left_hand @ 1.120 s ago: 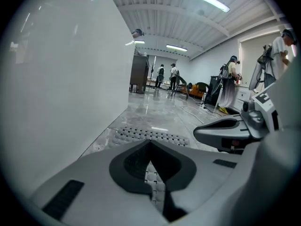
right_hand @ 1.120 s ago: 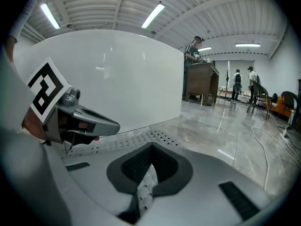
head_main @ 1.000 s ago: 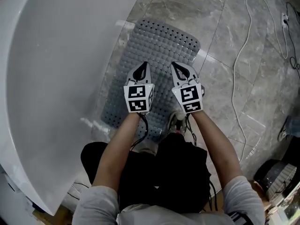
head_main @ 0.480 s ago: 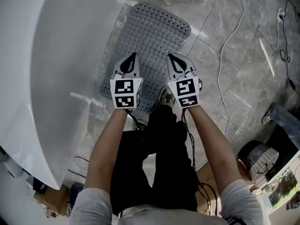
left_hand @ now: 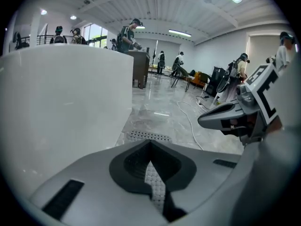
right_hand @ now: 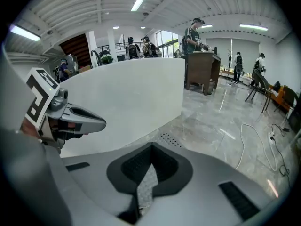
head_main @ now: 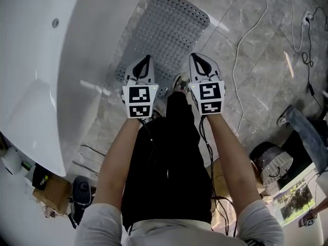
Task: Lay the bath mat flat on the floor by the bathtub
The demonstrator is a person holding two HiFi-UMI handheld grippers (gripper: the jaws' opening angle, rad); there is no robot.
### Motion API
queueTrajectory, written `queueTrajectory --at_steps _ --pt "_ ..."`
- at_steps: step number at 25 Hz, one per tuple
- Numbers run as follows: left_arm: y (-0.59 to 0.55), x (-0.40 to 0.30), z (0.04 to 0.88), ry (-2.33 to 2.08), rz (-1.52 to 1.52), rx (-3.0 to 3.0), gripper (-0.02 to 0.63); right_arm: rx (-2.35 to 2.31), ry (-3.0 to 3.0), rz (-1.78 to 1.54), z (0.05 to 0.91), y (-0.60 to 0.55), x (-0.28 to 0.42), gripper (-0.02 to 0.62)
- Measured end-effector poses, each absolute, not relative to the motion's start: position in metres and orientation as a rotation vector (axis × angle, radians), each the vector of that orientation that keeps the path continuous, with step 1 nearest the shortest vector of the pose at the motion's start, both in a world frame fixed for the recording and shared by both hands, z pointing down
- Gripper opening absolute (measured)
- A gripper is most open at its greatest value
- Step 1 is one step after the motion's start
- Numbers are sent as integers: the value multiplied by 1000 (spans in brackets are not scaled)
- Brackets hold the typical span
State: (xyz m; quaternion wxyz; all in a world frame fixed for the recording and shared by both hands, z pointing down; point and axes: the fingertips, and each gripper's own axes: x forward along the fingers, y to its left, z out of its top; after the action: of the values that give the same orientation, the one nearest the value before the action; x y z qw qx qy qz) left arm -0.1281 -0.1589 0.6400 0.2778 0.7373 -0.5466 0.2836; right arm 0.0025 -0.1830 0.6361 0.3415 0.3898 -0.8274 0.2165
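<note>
Standing over the job, the person holds the left gripper (head_main: 145,61) and the right gripper (head_main: 198,59) side by side above the shoes, both angled down toward the floor. Each pair of jaws is pressed together tip to tip with nothing pinched between them. The dimpled pattern showing through the gaps behind the tips is only the mat far below.

The grey, studded rubber bath mat (head_main: 171,29) lies spread on the grey marble-tiled floor (head_main: 256,40). Its long side runs just beside the wall of the curved white bathtub (head_main: 56,60), and its near end is just ahead of the person's feet. No corner looks folded, so I judge the laying done, with the empty tongs held clear so they don't disturb it. A thin white cable (head_main: 234,70) snakes across the floor, well apart to the right.
</note>
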Motion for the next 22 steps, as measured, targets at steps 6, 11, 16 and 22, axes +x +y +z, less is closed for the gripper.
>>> queueTrajectory --at_steps 6,11,16,22 --pt "-135 -143 581 -1506 825 2001 11 1043 -2172 571 582 -163 -9 6" --pt "-111 -157 527 -1544 719 1927 11 1031 -2207 538 523 -146 -28 6" --pt "-65 -162 463 -1569 639 1884 11 1011 -2233 493 457 -105 -36 6" --pt "-56 -204 403 -1687 505 1808 11 1057 -2208 510 402 -94 -59 6"
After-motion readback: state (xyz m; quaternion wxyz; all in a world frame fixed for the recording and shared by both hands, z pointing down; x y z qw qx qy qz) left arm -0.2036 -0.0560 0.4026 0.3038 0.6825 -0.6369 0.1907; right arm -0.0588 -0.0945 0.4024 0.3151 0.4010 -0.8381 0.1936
